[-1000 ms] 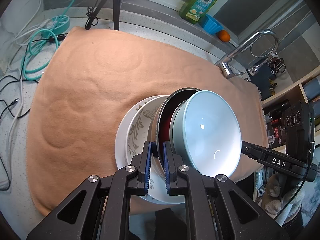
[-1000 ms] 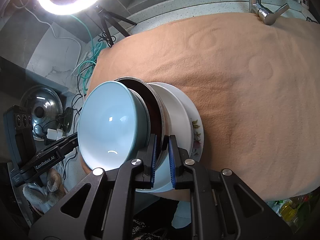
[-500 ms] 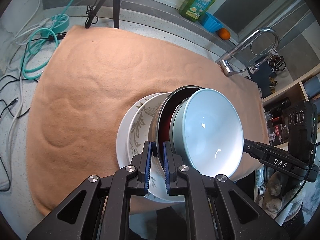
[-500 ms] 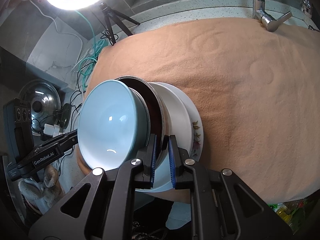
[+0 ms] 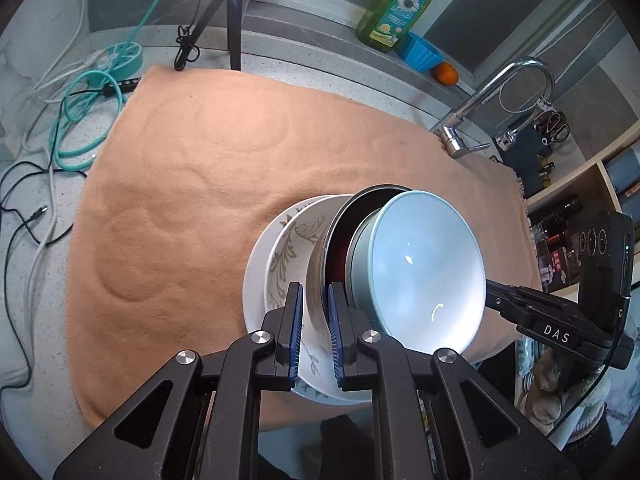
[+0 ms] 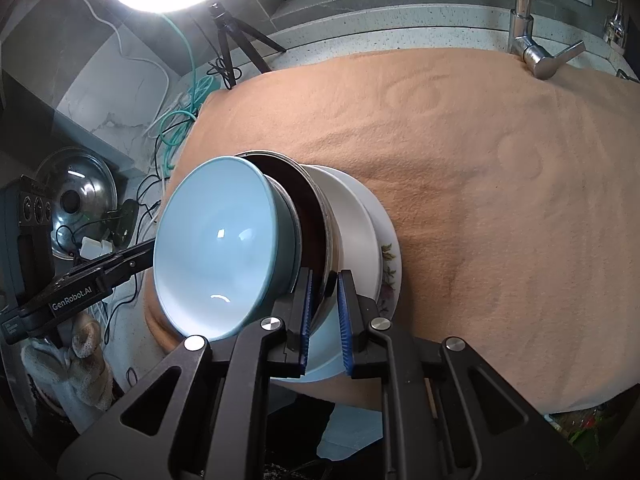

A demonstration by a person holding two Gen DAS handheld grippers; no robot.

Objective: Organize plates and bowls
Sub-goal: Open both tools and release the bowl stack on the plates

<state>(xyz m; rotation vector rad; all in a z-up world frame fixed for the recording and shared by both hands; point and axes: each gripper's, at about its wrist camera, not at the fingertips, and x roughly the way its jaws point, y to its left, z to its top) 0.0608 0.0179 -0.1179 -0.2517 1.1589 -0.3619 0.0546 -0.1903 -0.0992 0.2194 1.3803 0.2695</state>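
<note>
Here, from left to right across the counter:

Cables: teal and white cords [image 5: 84, 120] coiled on the speckled grey countertop, beside the cloth's left edge.
Cloth: peach-orange fleece cloth [image 5: 208, 184] spread over the counter, ring-shaped dents pressed into its nap.
Plates: a plain white plate [image 5: 256, 280] at the bottom, a white plate with a grey-green leaf pattern [image 5: 288, 248] on it, both at the cloth's near edge.
Left gripper [image 5: 314, 320]: its blue-padded fingers pinch the rim of the dark metal-rimmed bowl with a red-brown inside [image 5: 340, 240].
Pale bowl: a light blue glazed ceramic bowl [image 5: 424, 272] nested in the dark one, topping the stack.
Right gripper [image 6: 323, 312]: clamped on the same dark bowl's rim [image 6: 316, 216] from the opposite side, fingers nearly together.
Stack in right view: pale bowl [image 6: 216, 248] uppermost, white plates [image 6: 360, 224] beneath, one with a floral rim.
Tap: chrome kitchen tap [image 5: 500, 92] behind the cloth's far right corner.
</note>
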